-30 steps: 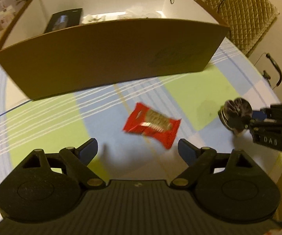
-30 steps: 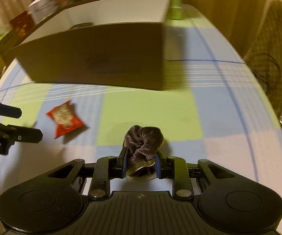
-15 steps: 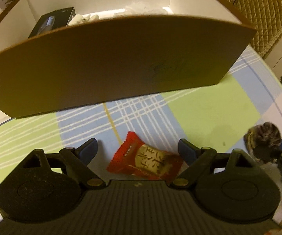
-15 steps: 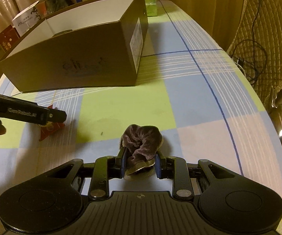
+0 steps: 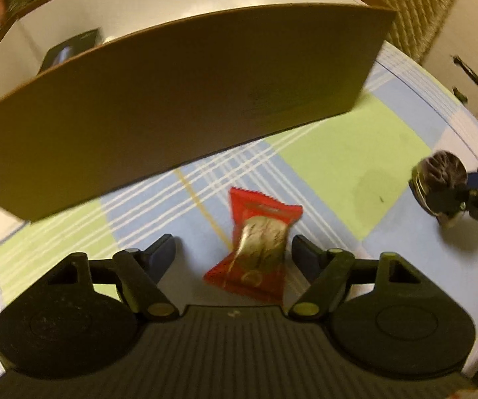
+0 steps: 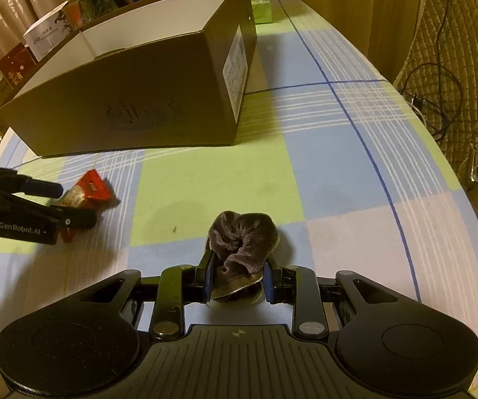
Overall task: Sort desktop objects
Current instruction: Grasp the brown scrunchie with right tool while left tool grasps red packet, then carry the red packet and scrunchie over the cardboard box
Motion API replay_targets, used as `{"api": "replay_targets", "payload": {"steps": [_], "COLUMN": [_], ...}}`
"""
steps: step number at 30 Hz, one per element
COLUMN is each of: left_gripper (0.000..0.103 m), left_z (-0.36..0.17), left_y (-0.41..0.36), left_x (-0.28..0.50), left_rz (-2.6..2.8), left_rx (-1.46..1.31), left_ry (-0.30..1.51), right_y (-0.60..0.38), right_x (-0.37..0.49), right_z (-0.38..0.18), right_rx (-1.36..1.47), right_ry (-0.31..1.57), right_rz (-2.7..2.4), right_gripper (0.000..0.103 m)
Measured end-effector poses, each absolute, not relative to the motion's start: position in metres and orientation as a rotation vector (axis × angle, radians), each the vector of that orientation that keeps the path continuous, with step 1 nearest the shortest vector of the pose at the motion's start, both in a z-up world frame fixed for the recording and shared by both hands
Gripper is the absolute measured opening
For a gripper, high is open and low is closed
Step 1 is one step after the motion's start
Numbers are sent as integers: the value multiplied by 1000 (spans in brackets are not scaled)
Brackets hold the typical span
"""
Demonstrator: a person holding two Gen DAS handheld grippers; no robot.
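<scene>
My left hand-held gripper (image 5: 233,252) is closing around the red snack packet (image 5: 255,246), which lies on the bench (image 5: 355,166) between the spread jaws; the pads do not yet press it. My right hand-held gripper (image 6: 239,274) pinches a brown velvet scrunchie (image 6: 242,237) just above the bench. The open cardboard box (image 6: 132,99) stands beyond both.

Snack pack (image 5: 259,246) on table (image 5: 348,163) before box (image 5: 172,106), scrunchie (image 6: 242,236) to its right.

Checked tablecloth (image 6: 338,166) under box (image 6: 132,113), snack packet (image 5: 259,246)
</scene>
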State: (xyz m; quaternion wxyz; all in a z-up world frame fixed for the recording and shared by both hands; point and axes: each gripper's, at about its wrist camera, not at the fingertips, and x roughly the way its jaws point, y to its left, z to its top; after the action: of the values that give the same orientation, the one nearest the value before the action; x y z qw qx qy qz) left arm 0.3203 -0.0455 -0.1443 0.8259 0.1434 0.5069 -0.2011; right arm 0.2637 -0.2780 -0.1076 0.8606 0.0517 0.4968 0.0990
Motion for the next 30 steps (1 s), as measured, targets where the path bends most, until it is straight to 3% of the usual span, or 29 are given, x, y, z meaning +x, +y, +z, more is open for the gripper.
{"api": "replay_targets", "payload": {"steps": [3, 5, 8, 10, 12, 20, 21, 24, 30], "left_gripper": [73, 56, 35, 32, 30, 23, 23, 23, 23], "left_z": [-145, -144, -144, -145, -145, -143, -143, -140, -131], "left_y": [-51, -53, -57, -55, -52, -34, -31, -21, -5], "left_x": [323, 325, 329, 328, 325, 313, 312, 308, 296], "left_rz": [-453, -477, -509, -509, -506, -447, -439, -413, -376], "left_rx": [338, 324, 290, 298, 290, 260, 255, 236, 200], "left_ry": [1062, 1061, 1063, 1053, 1052, 1064, 1066, 1069, 1063], "right_y": [-278, -279, -279, -281, -283, -277, -275, -268, -257], "right_x": [264, 264, 263, 263, 263, 268, 268, 269, 267], "right_z": [-107, -107, -106, -106, -106, -108, -108, -111, -106], "right_rx": [111, 115, 114, 112, 118, 77, 68, 41, 30], "right_ry": [1044, 1044, 1040, 1034, 1027, 1007, 1007, 1010, 1003], "right_rz": [210, 207, 187, 172, 168, 168, 173, 214, 265], "right_gripper": [26, 27, 43, 52, 55, 58, 58, 33, 22]}}
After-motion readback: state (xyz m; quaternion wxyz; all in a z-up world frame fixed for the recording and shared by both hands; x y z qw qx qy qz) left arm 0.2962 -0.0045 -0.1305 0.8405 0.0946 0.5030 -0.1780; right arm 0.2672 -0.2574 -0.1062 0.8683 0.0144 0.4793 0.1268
